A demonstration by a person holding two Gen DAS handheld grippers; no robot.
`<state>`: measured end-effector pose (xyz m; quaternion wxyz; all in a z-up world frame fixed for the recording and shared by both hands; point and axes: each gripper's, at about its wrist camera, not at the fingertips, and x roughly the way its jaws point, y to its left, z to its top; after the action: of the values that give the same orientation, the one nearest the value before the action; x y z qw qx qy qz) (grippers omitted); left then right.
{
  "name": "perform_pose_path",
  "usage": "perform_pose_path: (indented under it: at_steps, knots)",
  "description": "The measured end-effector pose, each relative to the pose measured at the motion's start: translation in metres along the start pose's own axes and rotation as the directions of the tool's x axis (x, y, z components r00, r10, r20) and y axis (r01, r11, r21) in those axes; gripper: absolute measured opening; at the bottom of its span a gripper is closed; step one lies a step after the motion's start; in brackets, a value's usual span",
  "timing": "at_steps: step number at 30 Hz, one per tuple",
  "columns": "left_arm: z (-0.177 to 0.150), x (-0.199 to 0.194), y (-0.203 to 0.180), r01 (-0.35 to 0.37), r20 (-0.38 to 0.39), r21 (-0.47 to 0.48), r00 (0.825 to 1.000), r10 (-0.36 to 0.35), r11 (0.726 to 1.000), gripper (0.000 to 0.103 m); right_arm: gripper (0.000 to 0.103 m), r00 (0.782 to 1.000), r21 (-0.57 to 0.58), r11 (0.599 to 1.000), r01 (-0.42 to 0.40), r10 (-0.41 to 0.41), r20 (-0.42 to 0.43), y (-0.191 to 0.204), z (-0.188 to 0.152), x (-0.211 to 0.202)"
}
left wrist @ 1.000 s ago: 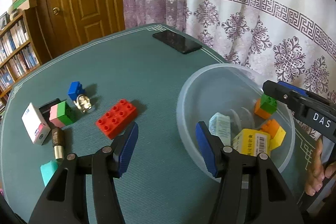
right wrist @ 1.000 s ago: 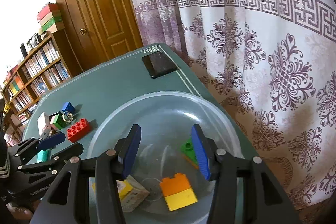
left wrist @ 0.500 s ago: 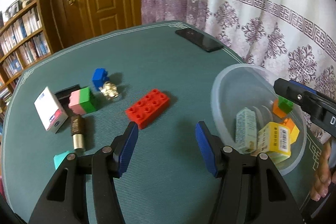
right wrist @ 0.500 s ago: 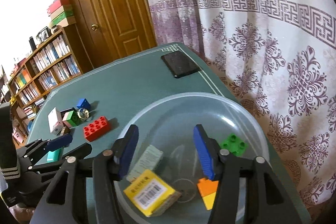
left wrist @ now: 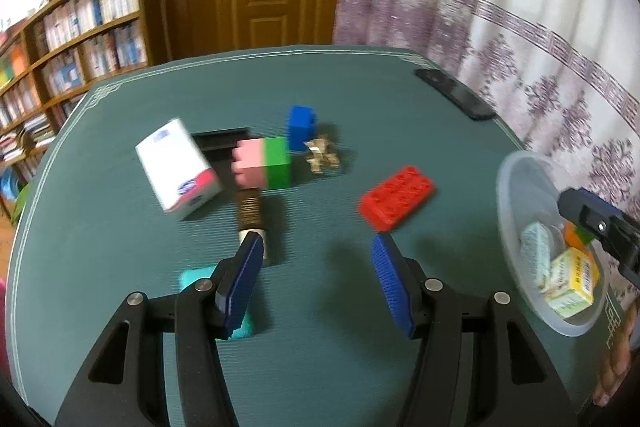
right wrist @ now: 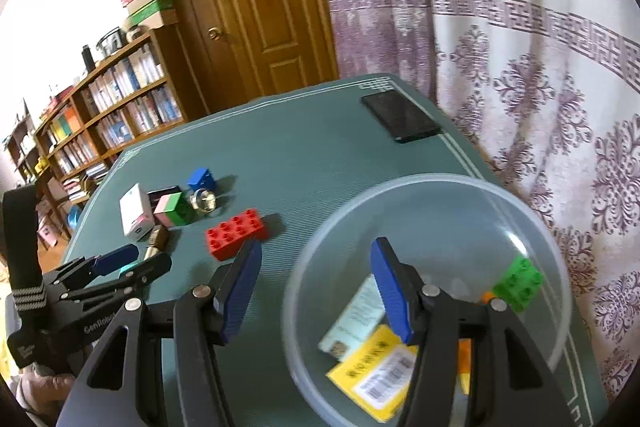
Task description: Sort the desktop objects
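My left tongs [left wrist: 316, 281] and right tongs [right wrist: 316, 291] both hang spread and empty.
Cartons and bricks already lie in the clear bowl [right wrist: 400, 195]; the red brick [left wrist: 397, 197], white box [left wrist: 178, 169] and other pieces remain on the counter [left wrist: 200, 95].

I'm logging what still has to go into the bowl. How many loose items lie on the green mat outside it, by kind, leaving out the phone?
Building bricks: 3 (red brick, blue brick, pink-and-green brick)
Boxes: 2 (white box, black box)
Brown cylinder: 1
Metal trinket: 1
Teal block: 1
Total: 8
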<state>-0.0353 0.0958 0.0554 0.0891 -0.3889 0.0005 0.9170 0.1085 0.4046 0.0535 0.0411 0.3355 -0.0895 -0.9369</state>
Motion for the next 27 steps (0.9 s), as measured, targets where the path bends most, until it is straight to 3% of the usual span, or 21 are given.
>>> perform_pose_path:
  at_steps: [8,27]
  knots:
    - [-0.009,0.003,0.036,-0.031,-0.018,-0.085,0.999,0.030,0.996,0.061,0.062,0.999,-0.042,0.998,-0.043,0.042,-0.030,0.027,-0.002,0.012]
    - [-0.026,0.021,0.068,-0.075,-0.069,-0.156,0.995,0.065,0.985,0.061,0.064,0.991,-0.154,0.983,-0.098,0.083,-0.102,0.075,-0.002,0.056]
